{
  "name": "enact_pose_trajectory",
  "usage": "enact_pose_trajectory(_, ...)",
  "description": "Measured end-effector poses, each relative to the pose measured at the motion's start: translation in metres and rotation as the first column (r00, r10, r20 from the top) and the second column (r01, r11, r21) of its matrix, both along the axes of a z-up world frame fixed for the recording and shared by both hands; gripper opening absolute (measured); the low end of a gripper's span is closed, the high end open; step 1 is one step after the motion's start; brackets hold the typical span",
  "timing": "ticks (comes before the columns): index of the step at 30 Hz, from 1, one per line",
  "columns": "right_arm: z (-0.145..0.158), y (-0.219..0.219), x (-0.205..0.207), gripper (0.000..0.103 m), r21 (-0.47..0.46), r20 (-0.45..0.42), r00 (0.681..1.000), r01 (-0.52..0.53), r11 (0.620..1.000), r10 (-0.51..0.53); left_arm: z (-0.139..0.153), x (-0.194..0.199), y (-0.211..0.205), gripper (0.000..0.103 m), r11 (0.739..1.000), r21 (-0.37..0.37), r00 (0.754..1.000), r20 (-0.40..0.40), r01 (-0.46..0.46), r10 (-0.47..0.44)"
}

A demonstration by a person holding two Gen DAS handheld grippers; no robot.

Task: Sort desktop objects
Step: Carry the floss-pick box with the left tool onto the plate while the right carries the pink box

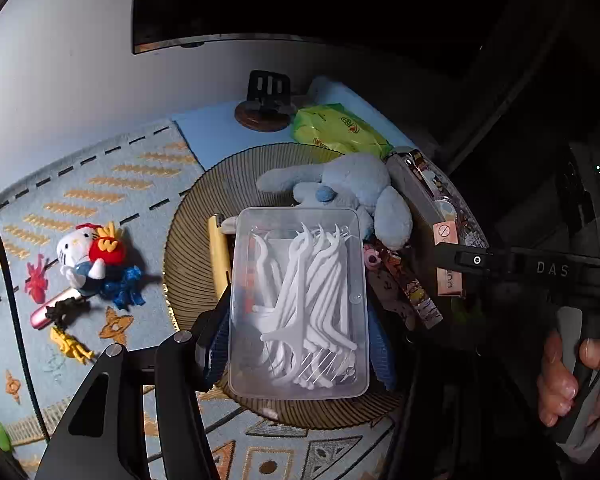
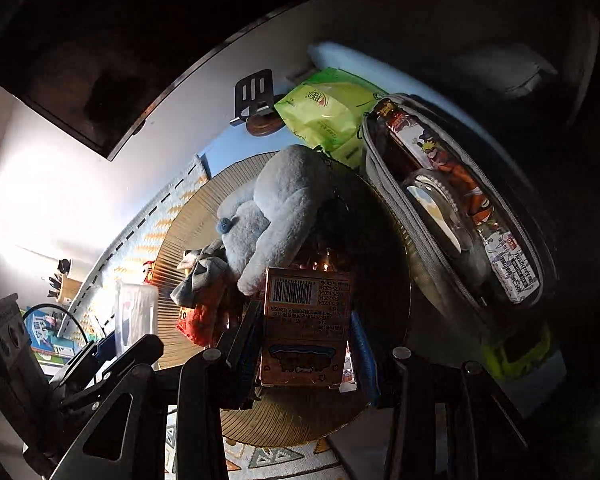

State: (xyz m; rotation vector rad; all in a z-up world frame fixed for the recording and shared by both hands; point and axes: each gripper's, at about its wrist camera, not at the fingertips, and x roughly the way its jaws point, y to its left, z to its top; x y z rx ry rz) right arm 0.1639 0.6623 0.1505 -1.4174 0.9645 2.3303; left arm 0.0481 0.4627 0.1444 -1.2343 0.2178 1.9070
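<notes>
Dim fisheye views, bright glare left, dark warped edges.

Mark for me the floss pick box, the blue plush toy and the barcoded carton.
floss pick box [image 1: 300, 304], left wrist view, centre of the clear lid
blue plush toy [image 2: 276, 208], right wrist view, middle of its body
barcoded carton [image 2: 306, 320], right wrist view, printed face below the barcode

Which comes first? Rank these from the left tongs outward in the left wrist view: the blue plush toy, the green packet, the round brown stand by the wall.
1. Blue plush toy, just past the toothpick box held in the left tongs.
2. Green packet, behind the toy, to the right.
3. Round brown stand, by the wall; nearly level with the packet.
</notes>
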Motion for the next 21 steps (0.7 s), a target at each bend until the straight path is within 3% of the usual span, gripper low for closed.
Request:
enact_pose_trajectory(7,-0.020,-0.015,-0.014,0.042,-0.065,0.038,0.995,-0.084,0.994,0.087,-0.008,0.001,0.009,0.055,0.999,-0.036,0.999,0.034,-0.005,0.006)
enact_pose_trajectory(12,-0.023,-0.009,-0.010,0.056,-0.137,0.010,0.999,-0.044,0.990,0.045,-0.012,-0.005,-0.006,0.059,0.999,-0.003,0.993,0.113,-0.037,0.037)
enact_pose_trajectory(21,-0.014,-0.020,-0.010,0.058,-0.157,-0.017,0.999,-0.043,0.987,0.041,-0.005,-0.008,-0.041,0.059,0.997,0.013,0.990,0.117,-0.081,0.079)
